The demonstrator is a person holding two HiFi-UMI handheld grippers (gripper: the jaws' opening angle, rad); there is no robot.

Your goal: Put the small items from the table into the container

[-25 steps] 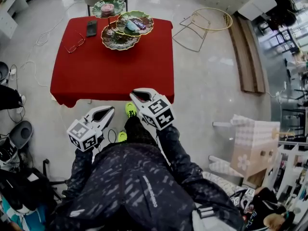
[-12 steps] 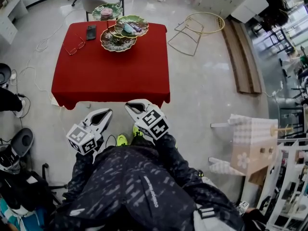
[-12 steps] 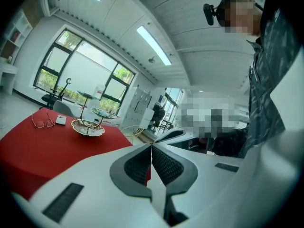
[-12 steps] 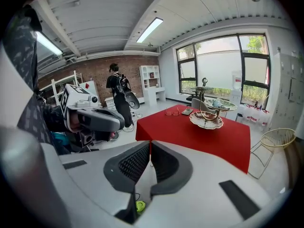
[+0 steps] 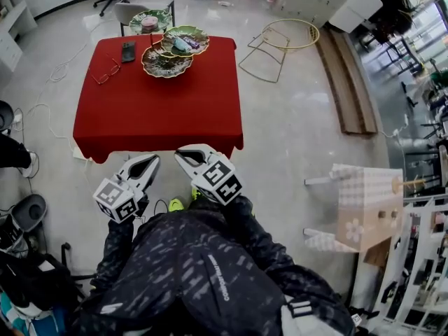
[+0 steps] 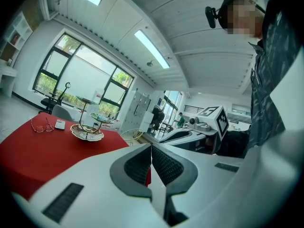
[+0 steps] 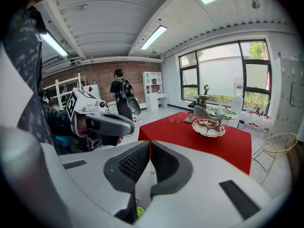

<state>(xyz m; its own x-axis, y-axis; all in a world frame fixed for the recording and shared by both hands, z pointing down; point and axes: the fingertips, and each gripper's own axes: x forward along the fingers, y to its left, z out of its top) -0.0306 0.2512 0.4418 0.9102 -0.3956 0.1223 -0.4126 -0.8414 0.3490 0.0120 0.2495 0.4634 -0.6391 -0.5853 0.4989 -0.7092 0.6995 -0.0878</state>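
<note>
Red-clothed bench carried one three-dish stand, one pair of glasses, one dark handset; left tongs and right tongs were each pressed together, empty.

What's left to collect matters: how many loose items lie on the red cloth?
2: glasses near the far left edge, a dark phone beyond them. The dishes may hide more.
</note>
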